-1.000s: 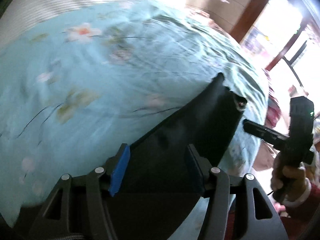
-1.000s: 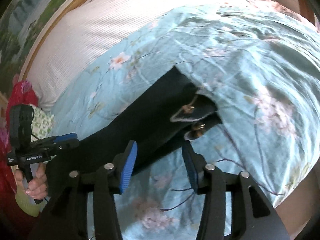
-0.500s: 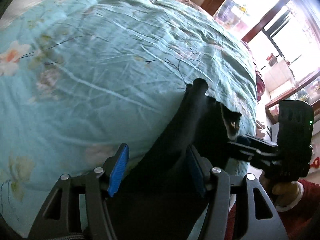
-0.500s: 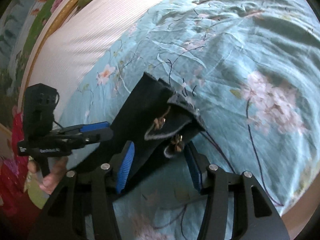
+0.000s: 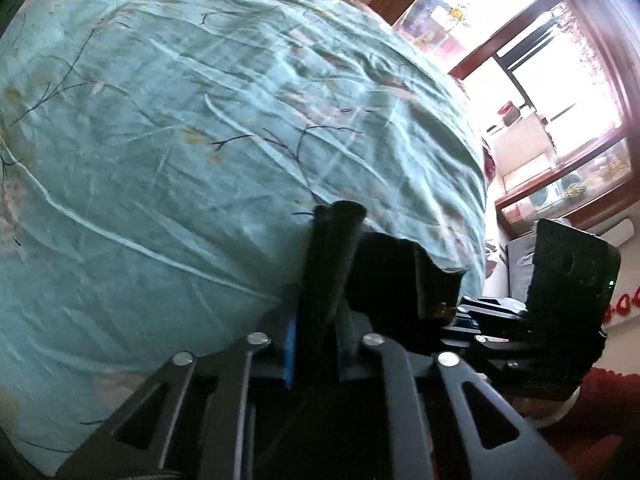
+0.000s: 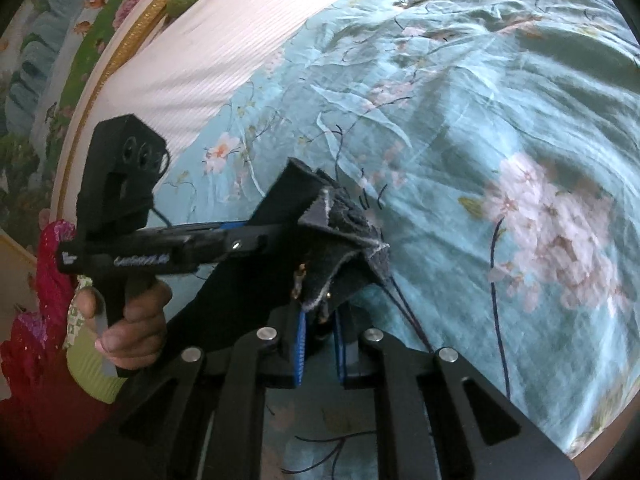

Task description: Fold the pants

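Note:
Black pants (image 5: 332,248) lie on a teal flowered bedsheet (image 5: 160,160), their waist end bunched and lifted. My left gripper (image 5: 316,320) is closing, its blue pads pressing a standing fold of the black cloth. My right gripper (image 6: 320,316) is closing too, and pinches the waistband (image 6: 340,224) where a metal button and a grey lining show. Each gripper shows in the other's view: the right gripper (image 5: 456,312) sits close on the right, and the left gripper (image 6: 256,240), held by a hand (image 6: 132,320), grips the pants (image 6: 248,292) just to the left.
A white ribbed bedcover (image 6: 192,48) and a gold-framed picture (image 6: 96,80) lie beyond the sheet. A bright window and a wooden cabinet (image 5: 560,140) stand past the bed's far edge. A red sleeve (image 6: 32,360) is at the lower left.
Both pairs of jaws went from wide apart to closed on the waist end of the pants. The left gripper slid along the pants toward the right one, and the cloth bunched up.

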Action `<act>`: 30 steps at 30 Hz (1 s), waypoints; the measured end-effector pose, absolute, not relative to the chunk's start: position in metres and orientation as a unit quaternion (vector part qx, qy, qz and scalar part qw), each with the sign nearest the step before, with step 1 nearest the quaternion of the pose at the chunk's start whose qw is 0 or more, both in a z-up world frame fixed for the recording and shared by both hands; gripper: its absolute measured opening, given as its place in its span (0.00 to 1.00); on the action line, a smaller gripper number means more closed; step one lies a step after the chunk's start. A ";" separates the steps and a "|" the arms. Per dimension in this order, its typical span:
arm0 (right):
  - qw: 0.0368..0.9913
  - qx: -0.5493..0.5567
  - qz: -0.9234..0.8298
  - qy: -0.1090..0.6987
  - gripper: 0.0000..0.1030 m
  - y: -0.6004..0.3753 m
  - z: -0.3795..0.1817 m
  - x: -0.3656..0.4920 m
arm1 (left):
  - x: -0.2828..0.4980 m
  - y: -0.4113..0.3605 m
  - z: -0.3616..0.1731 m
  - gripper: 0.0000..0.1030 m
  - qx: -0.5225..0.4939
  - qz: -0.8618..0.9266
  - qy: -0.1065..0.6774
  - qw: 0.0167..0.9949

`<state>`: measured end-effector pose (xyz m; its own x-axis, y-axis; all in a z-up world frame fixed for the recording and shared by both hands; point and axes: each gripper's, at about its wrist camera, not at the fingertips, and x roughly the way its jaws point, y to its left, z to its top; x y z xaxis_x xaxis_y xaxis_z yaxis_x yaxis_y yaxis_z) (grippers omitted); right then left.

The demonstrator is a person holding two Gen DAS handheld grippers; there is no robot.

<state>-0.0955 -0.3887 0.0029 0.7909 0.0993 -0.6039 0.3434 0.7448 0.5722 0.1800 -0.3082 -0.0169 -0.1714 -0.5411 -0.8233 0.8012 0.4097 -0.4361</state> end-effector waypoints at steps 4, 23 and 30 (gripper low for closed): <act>0.894 0.326 -0.037 0.306 0.12 -0.380 0.018 -0.095 | 0.169 -0.294 -0.002 0.09 0.111 -0.535 0.532 0.647; 0.904 0.228 0.210 0.294 0.12 -0.268 0.089 -0.050 | 0.136 -0.106 0.089 0.09 0.001 -0.487 0.448 0.750; 0.887 0.214 0.234 0.336 0.12 -0.235 0.062 -0.024 | 0.131 -0.060 0.061 0.09 -0.023 -0.428 0.467 0.773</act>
